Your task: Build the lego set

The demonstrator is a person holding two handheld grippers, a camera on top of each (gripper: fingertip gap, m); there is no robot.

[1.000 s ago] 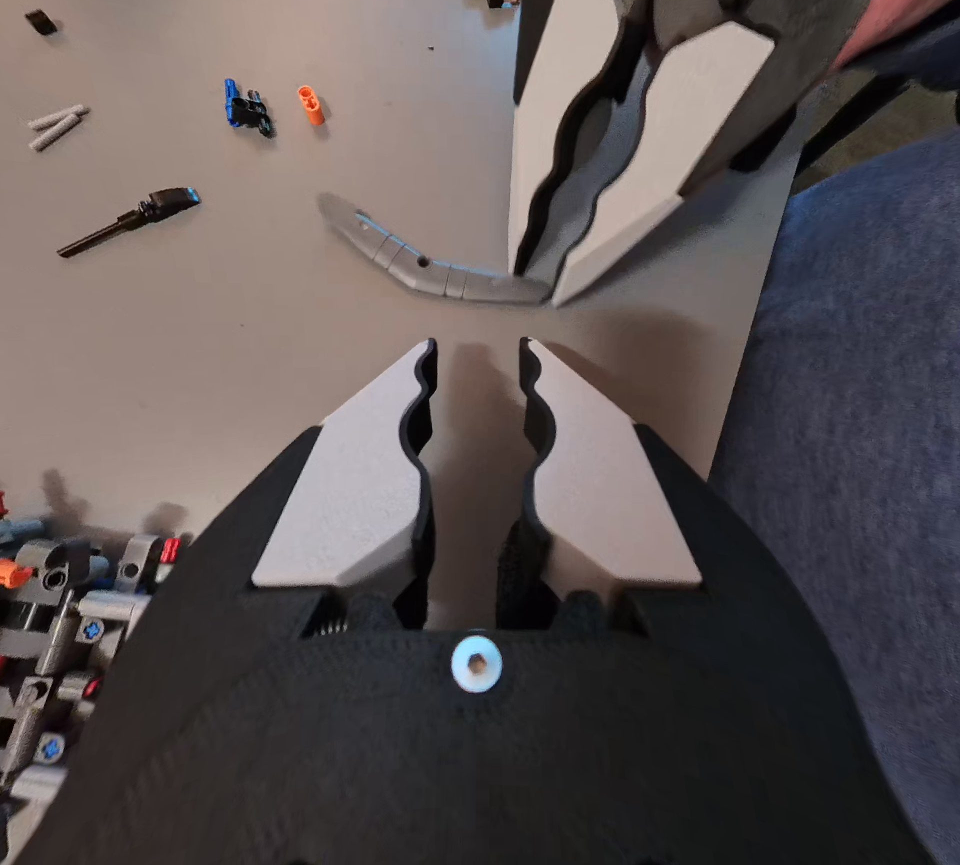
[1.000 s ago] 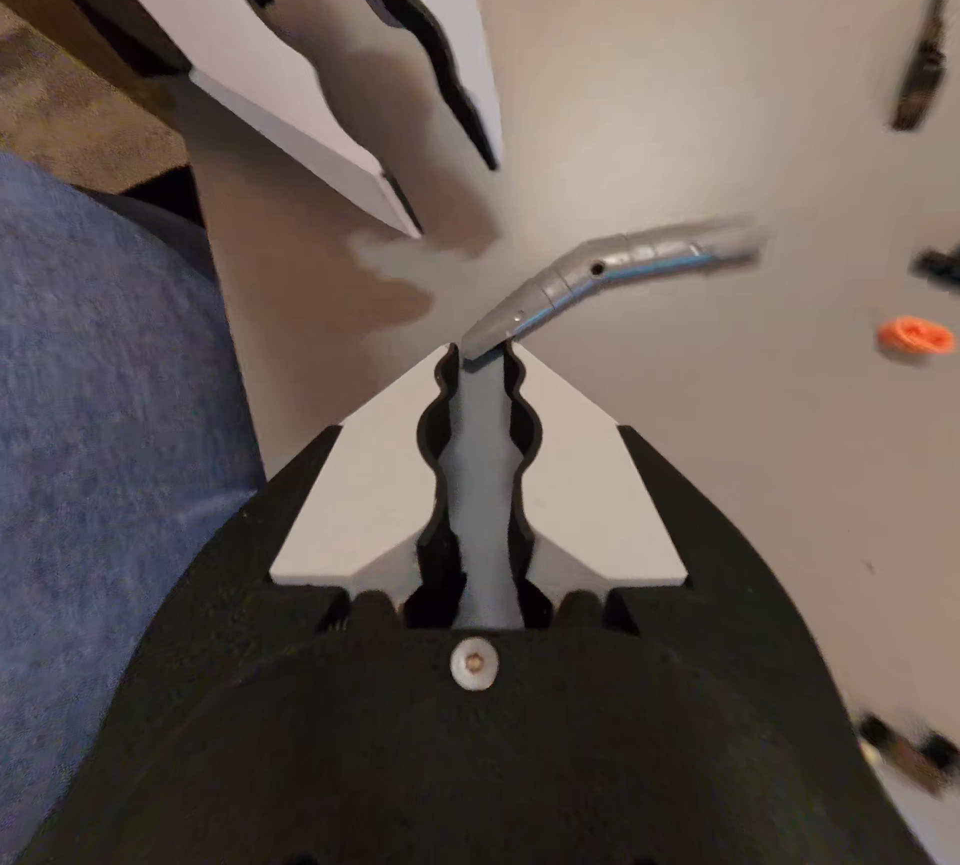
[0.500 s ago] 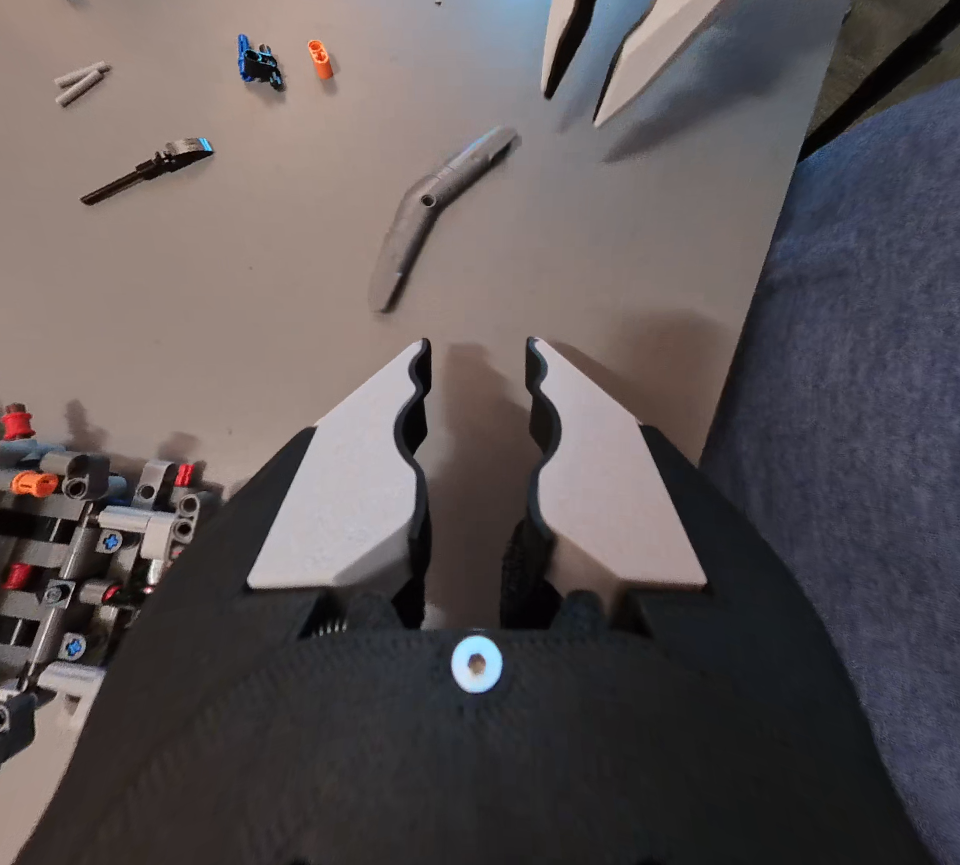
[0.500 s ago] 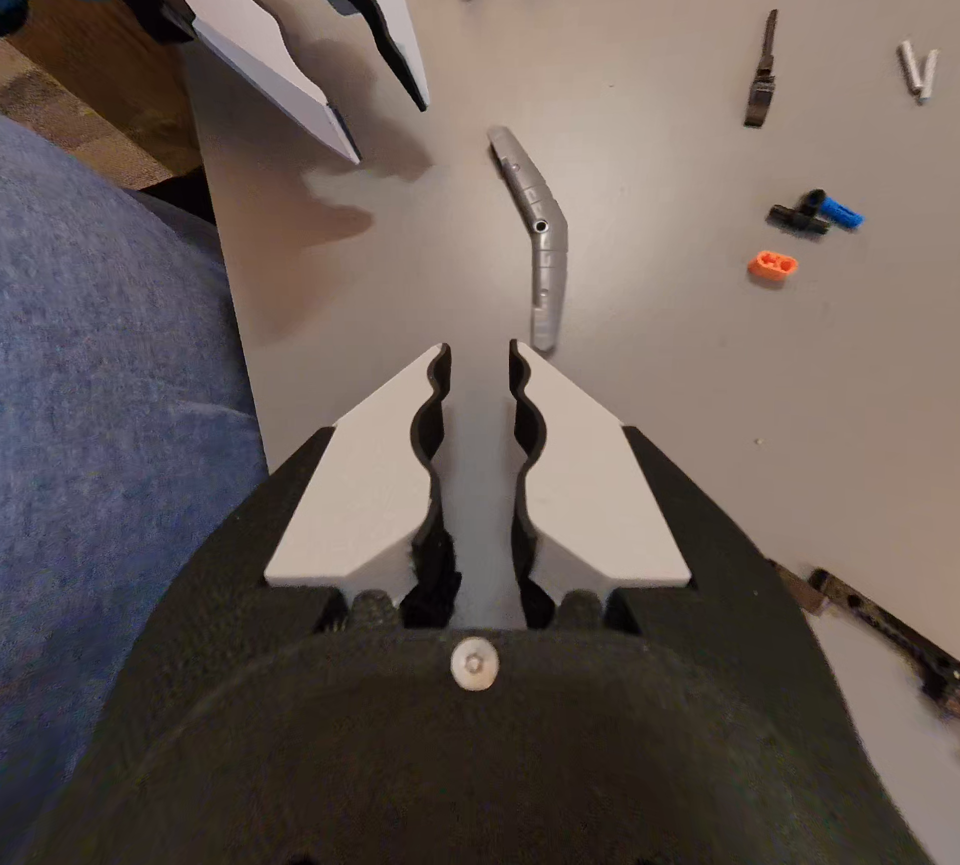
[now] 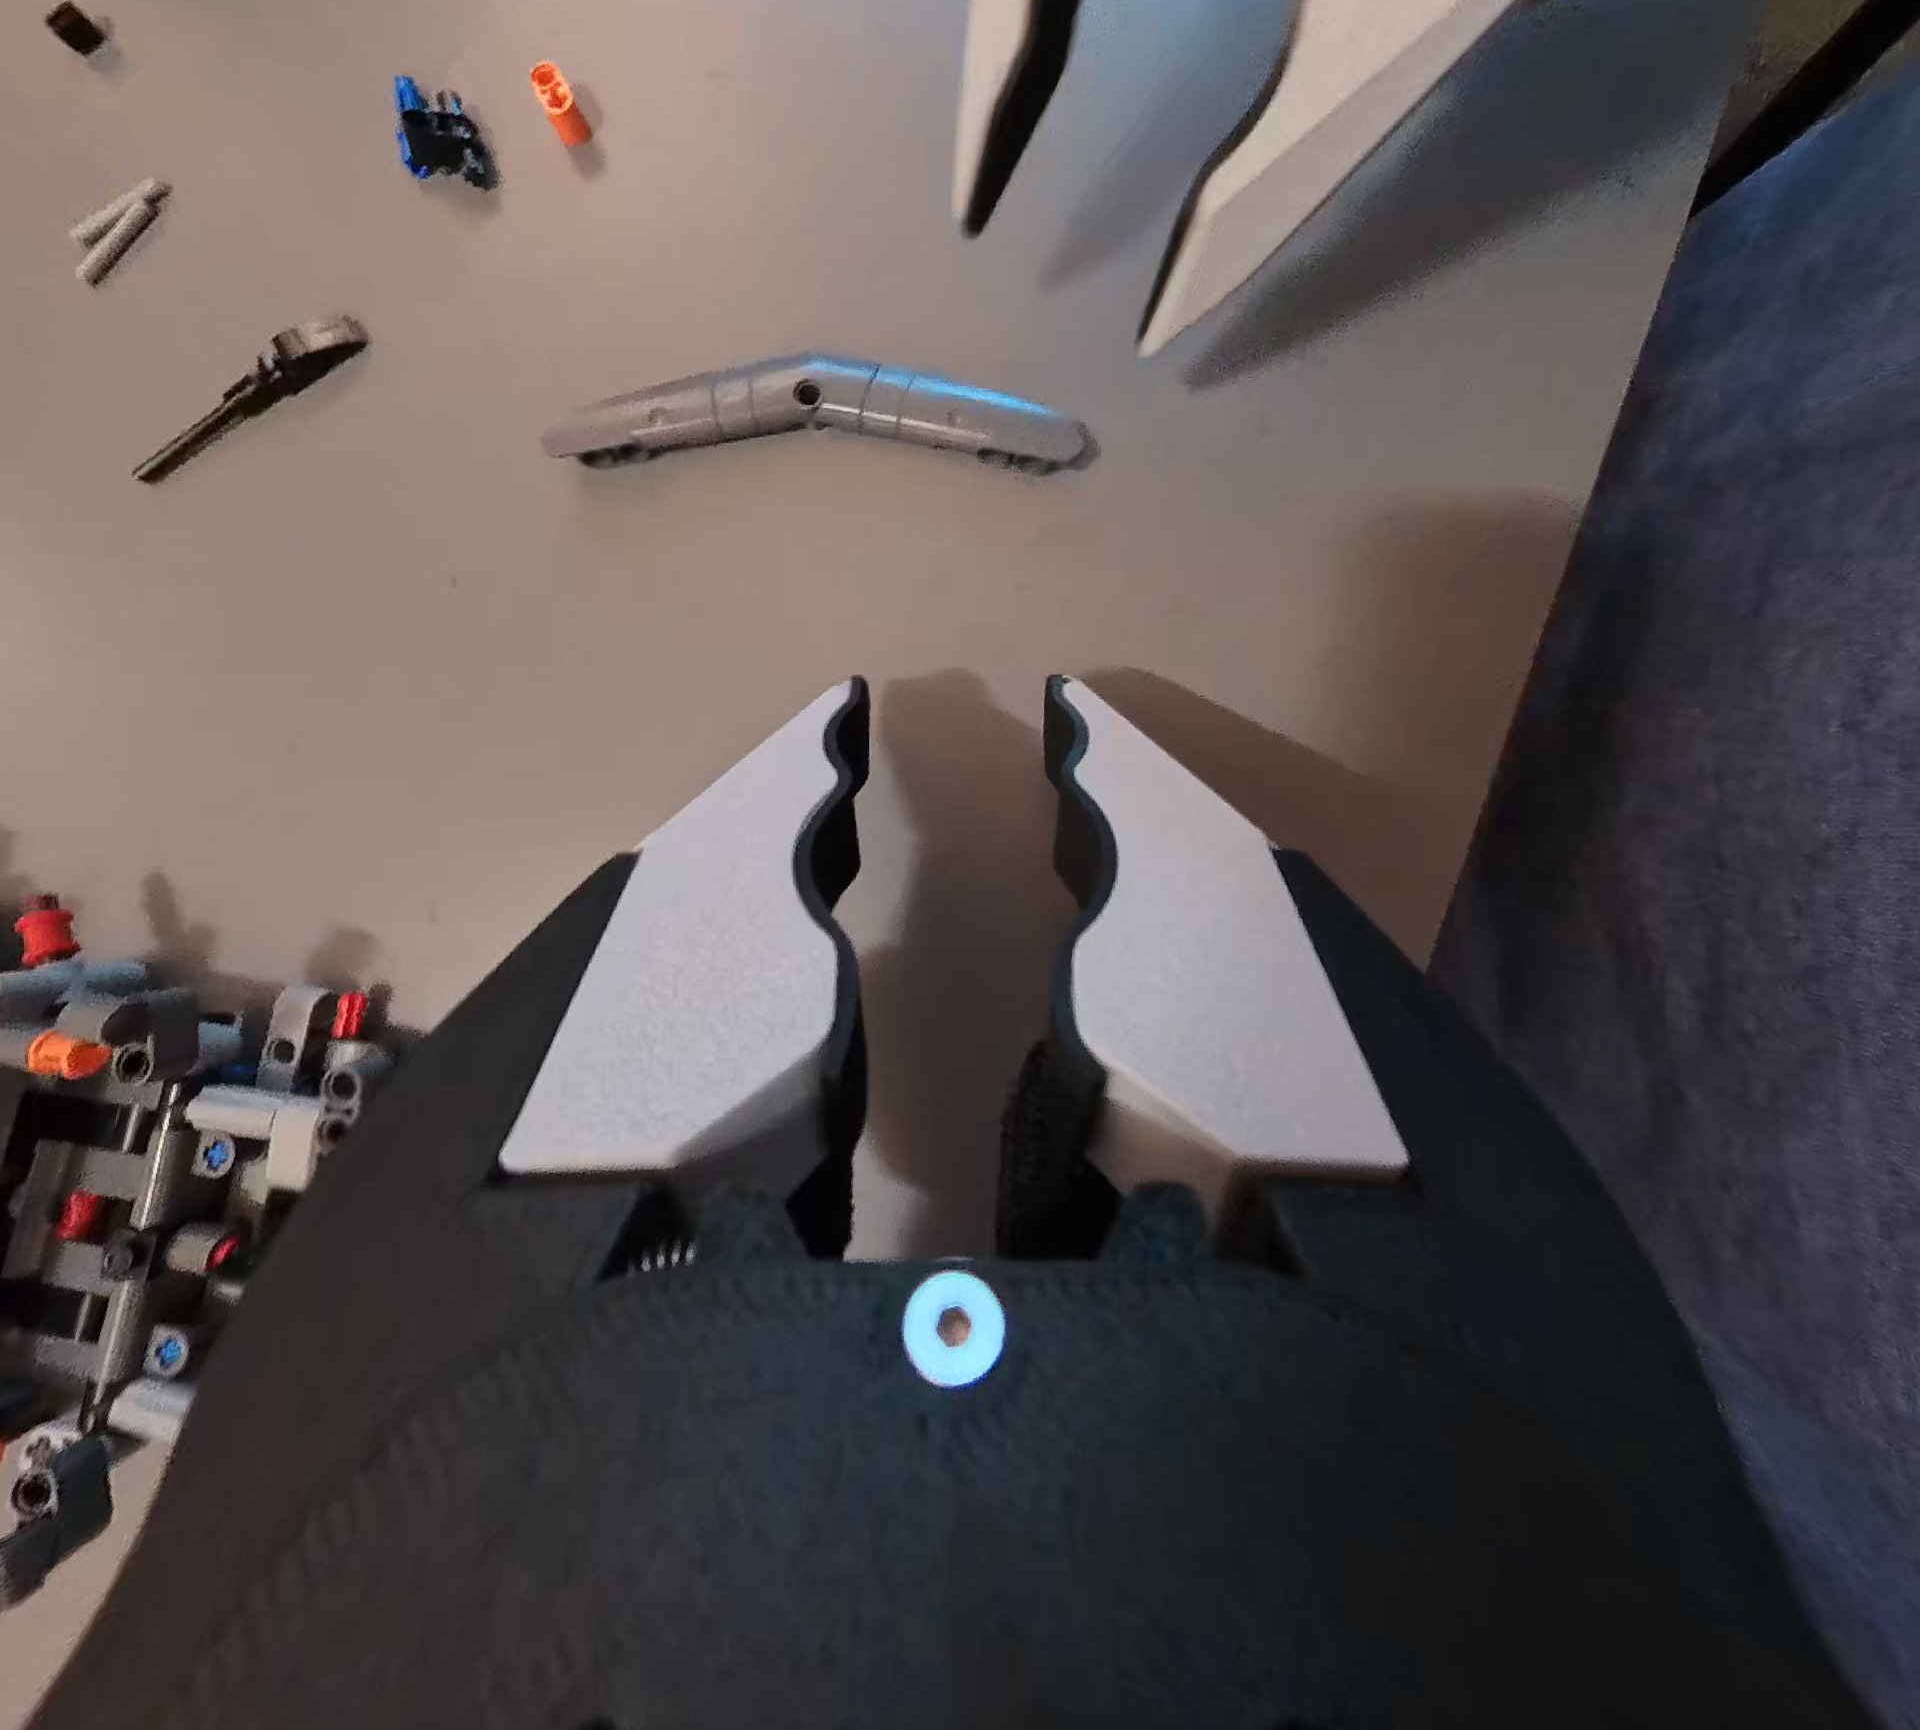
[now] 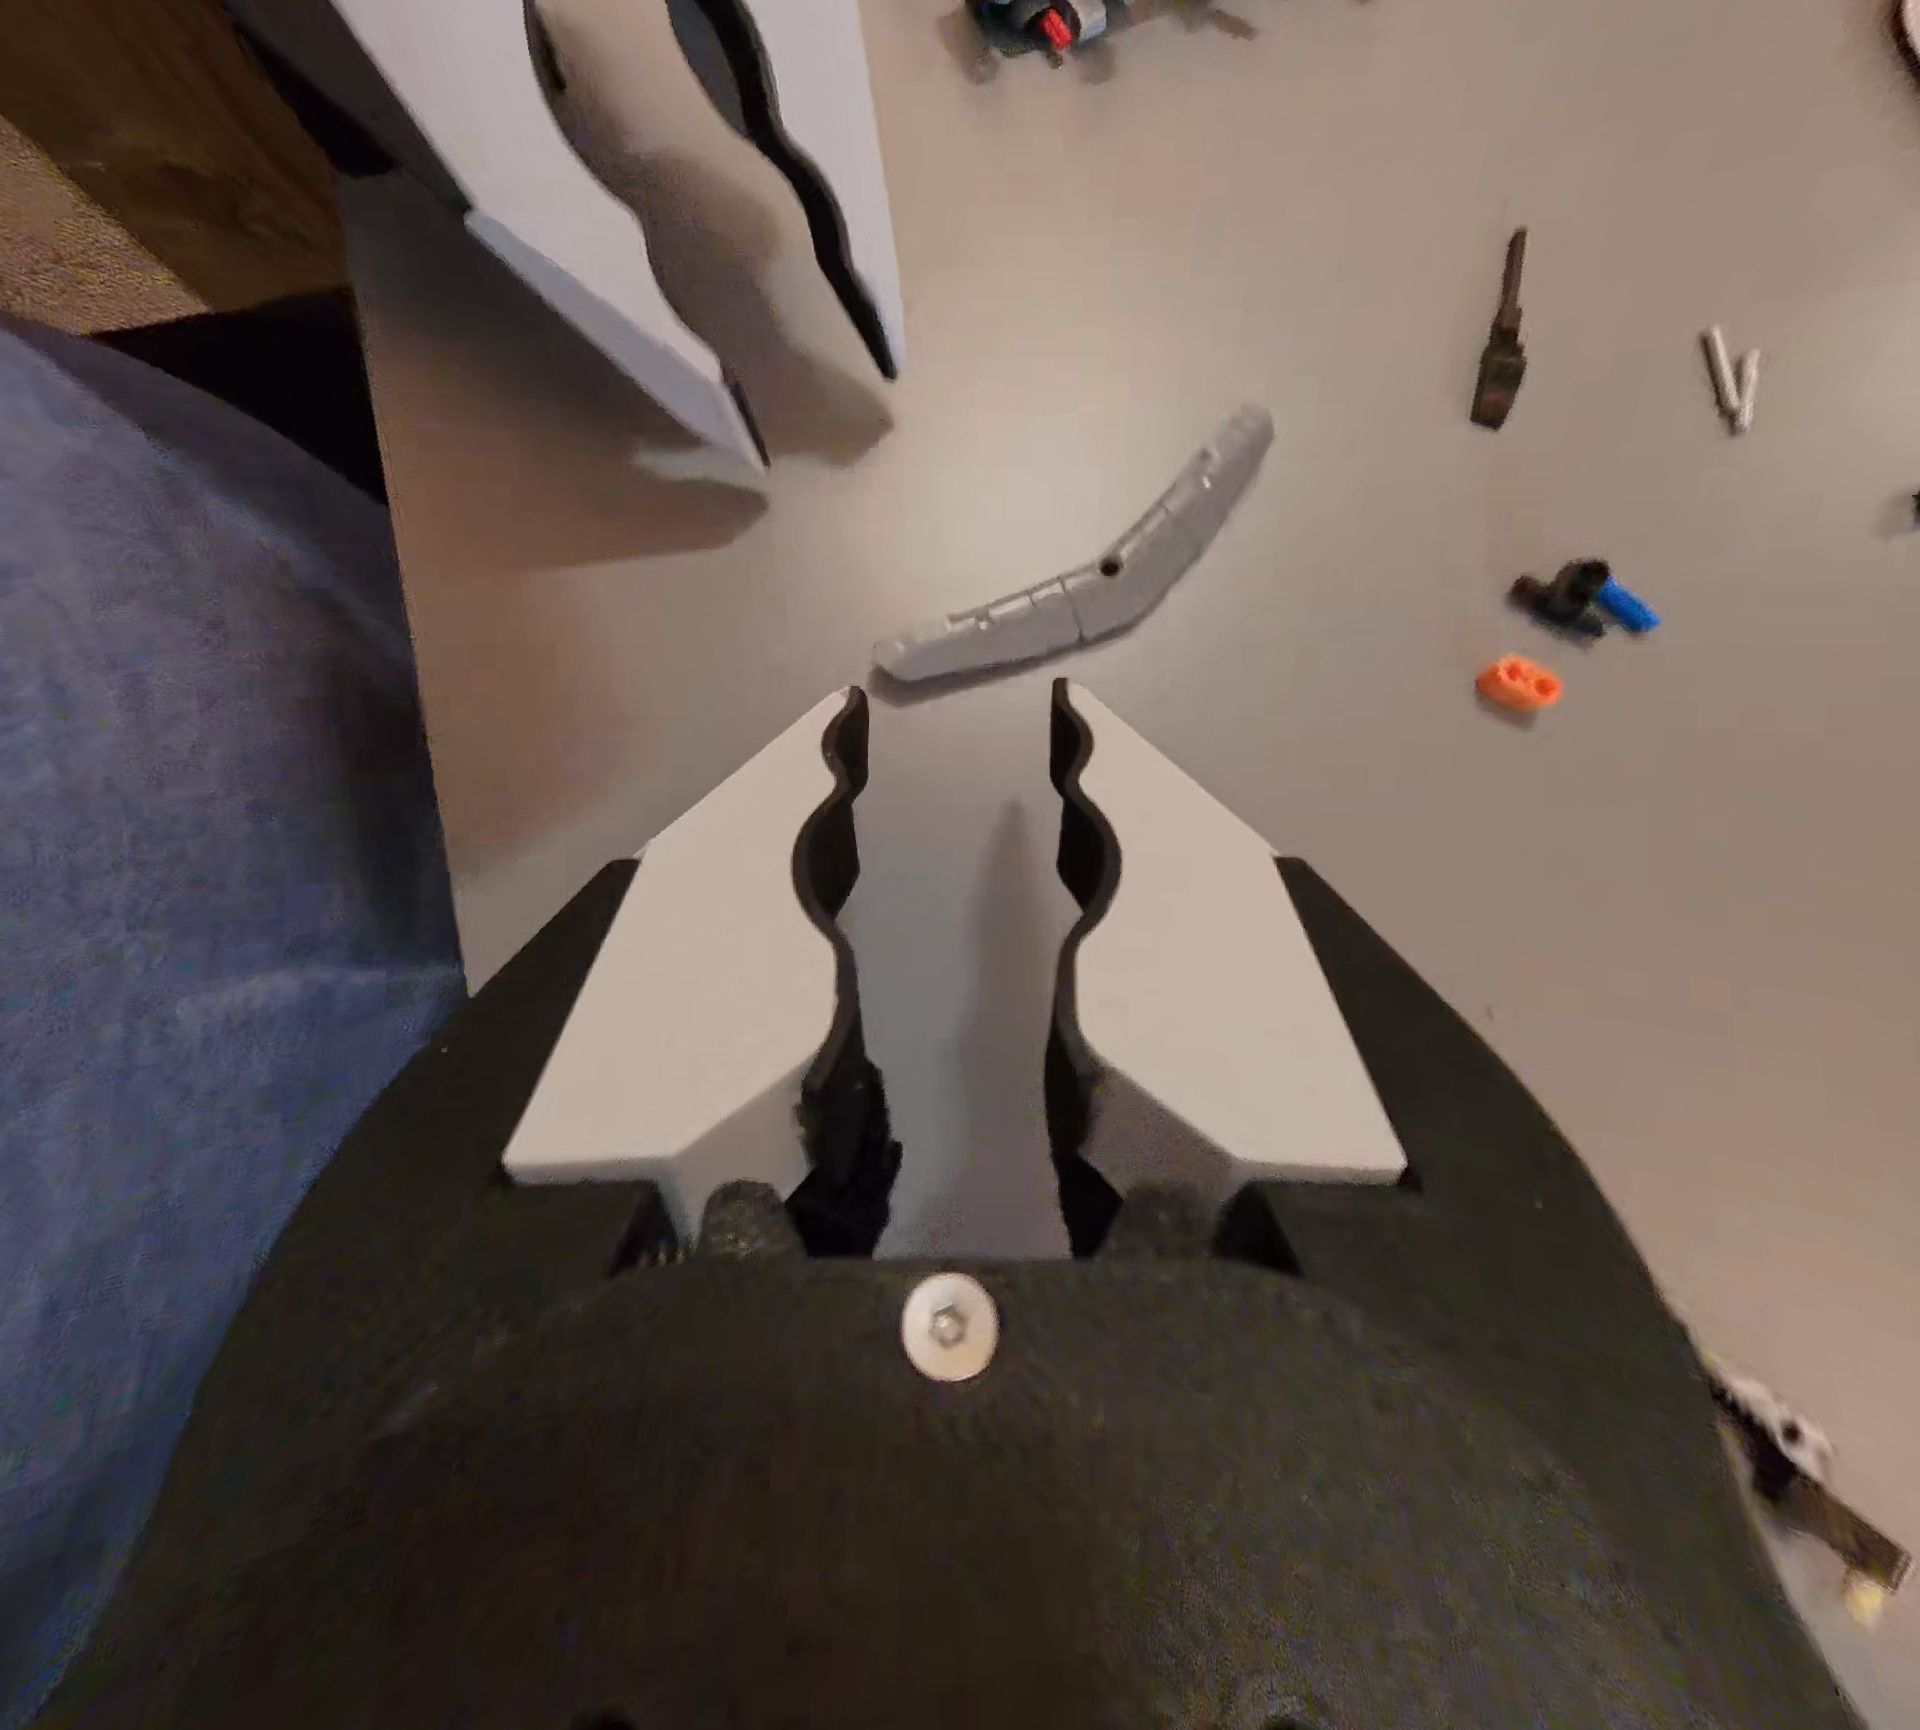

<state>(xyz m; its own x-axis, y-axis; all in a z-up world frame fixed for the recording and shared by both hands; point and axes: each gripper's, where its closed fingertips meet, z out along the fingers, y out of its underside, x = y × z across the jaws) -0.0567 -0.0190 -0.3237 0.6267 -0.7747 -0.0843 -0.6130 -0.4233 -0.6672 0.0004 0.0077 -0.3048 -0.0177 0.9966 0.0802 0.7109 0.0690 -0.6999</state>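
Lego piece, a curved grey plastic panel (image 5: pixel 816 411), lies flat on the beige table (image 5: pixel 623 693) between both grippers. Left gripper (image 5: pixel 956 688) and right gripper (image 6: pixel 954 693) stand partly open and empty, apparently positioned for regrasping it.

No readable text, label, brand, number or sign anywhere in either view.
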